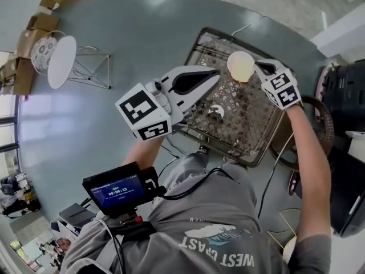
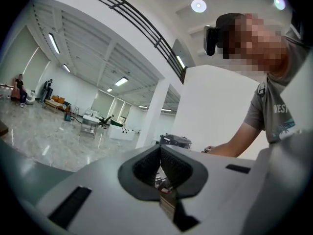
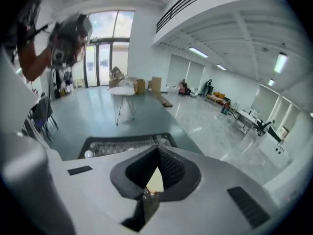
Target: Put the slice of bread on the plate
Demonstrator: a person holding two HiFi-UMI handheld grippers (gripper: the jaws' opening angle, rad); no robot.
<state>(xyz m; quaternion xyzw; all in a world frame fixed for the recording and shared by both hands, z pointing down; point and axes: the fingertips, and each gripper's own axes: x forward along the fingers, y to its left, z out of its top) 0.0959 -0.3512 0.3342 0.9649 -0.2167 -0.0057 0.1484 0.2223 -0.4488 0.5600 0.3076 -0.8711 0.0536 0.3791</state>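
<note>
1. Right gripper: its fingers are clenched on the slice of bread. The bread's pale edge shows as a narrow wedge between the dark ribbed pads in the right gripper view.
2. Slice of bread, head view: a pale rounded disc in the upper right of centre. It is held at the tips of the right gripper and seen over the upper part of the patterned surface.
3. Left gripper: its fingers are clenched, with the tips meeting. No gripped object can be made out between them in the left gripper view.
4. Left gripper, head view: it lies at mid-frame across the left edge of the surface. Its tips point right toward the bread and stop just short of it.
5. Marker cubes: the left cube is left of centre, and the right cube is at right, just behind the bread.
6. Surface: rectangular, with a dark rim and a mesh-like pattern. A small round shiny object rests near its middle. In the right gripper view the surface lies beyond and below the fingers.
7. Surroundings, head view: a round white table and cardboard boxes stand on the grey floor at upper left. A screen device sits at the person's waist at lower left.
</note>
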